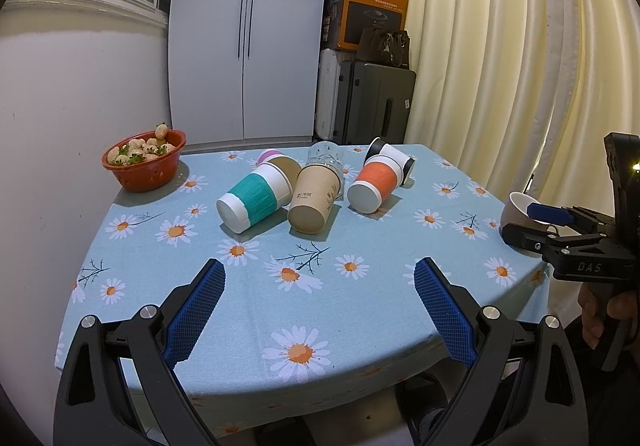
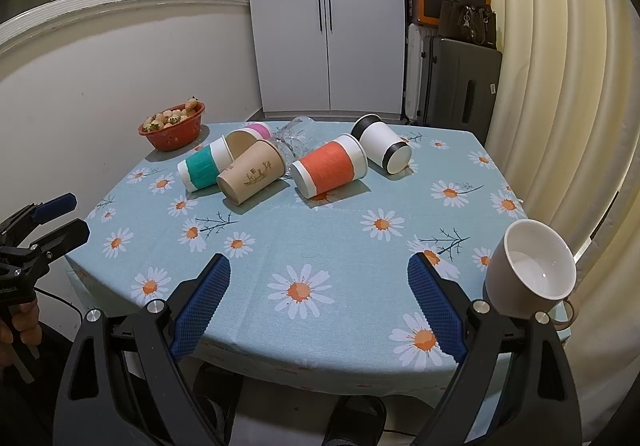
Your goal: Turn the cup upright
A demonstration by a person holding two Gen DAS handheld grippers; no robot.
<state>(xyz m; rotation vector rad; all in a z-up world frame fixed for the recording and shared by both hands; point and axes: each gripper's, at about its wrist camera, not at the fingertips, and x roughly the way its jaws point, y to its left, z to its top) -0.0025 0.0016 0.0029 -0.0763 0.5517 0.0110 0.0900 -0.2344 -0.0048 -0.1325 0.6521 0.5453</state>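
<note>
I see the white mug (image 2: 532, 270) lying tilted on its side at the table's (image 2: 320, 238) right edge, near the front corner, mouth facing me. My right gripper (image 2: 319, 300) hangs just left of it, fingers spread wide, touching nothing. My left gripper (image 1: 319, 312) gapes equally wide over the front edge. Paper cups (image 2: 256, 176) lie toppled toward the far edge.
</note>
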